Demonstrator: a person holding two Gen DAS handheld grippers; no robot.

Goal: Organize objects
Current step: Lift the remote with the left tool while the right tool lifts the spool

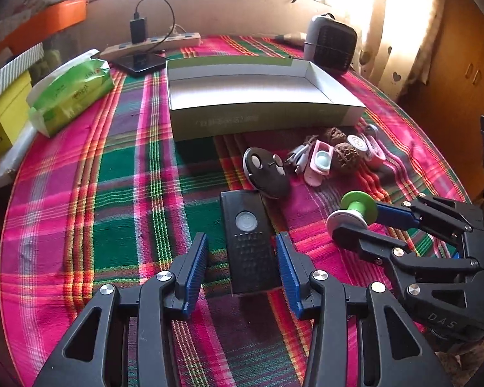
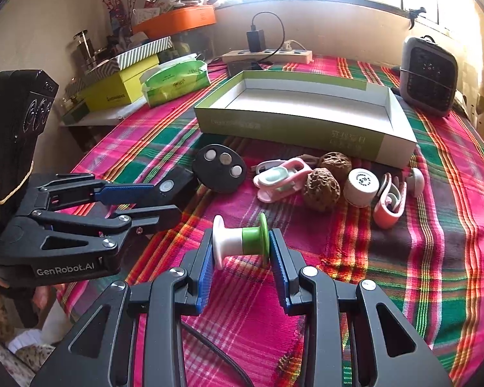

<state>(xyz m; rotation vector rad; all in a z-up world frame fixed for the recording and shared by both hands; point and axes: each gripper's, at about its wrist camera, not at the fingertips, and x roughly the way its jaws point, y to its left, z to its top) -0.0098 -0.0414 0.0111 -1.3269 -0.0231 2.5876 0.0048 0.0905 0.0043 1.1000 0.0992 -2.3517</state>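
A black rectangular remote (image 1: 247,225) lies on the plaid cloth, and my left gripper (image 1: 242,238) stands open astride it, with a gap at the left pad. My right gripper (image 2: 241,238) is shut on a green-and-white spool (image 2: 232,242), held just above the cloth to the remote's right. In the left wrist view the right gripper (image 1: 358,222) shows with the spool (image 1: 355,209). Behind lie a black oval key fob (image 2: 219,167), two walnuts (image 2: 321,188), pink clips (image 2: 280,179) and a white cap (image 2: 360,187). An open shallow box (image 2: 290,129) sits beyond them.
A green tissue pack (image 1: 71,93) and yellow box (image 1: 3,119) stand at the left. A power strip (image 1: 155,43) with a charger, a dark phone (image 1: 138,63) and a small heater (image 1: 330,45) line the back. The table's left edge is close.
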